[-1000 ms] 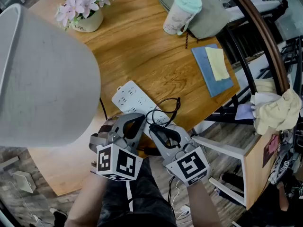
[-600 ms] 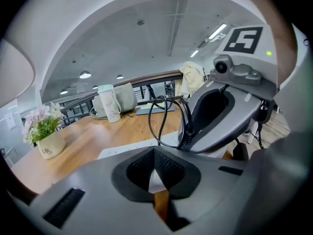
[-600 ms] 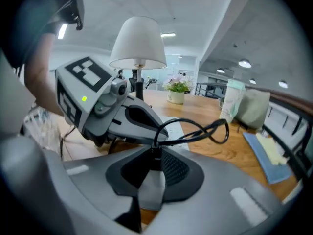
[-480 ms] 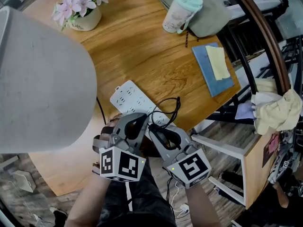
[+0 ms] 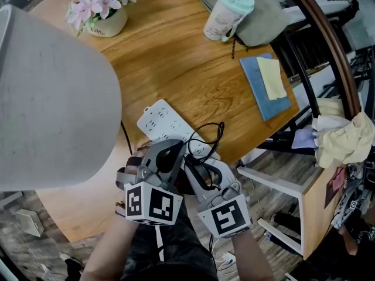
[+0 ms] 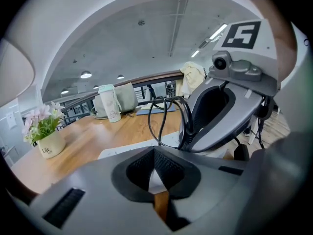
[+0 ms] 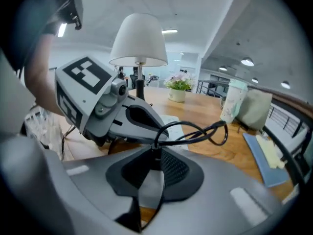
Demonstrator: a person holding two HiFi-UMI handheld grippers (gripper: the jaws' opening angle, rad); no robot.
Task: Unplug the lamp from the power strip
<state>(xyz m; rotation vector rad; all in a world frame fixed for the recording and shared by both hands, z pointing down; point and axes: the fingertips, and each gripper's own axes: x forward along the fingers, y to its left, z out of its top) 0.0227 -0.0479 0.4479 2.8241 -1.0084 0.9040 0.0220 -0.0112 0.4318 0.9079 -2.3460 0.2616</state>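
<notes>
While the left claw (image 6: 155,177), pressed together and empty, sits at the near end of the power strip (image 5: 161,122) on the table (image 5: 176,57), the right claw (image 7: 151,165) pinches the black cord (image 7: 215,127) of the lamp (image 5: 53,98) at its plug end; if the left slips, the strip will probably lift with the plug

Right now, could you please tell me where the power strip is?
In the head view the power strip lies on the table near its front edge, just right of the lampshade, with the looped cable at its near end.
</notes>
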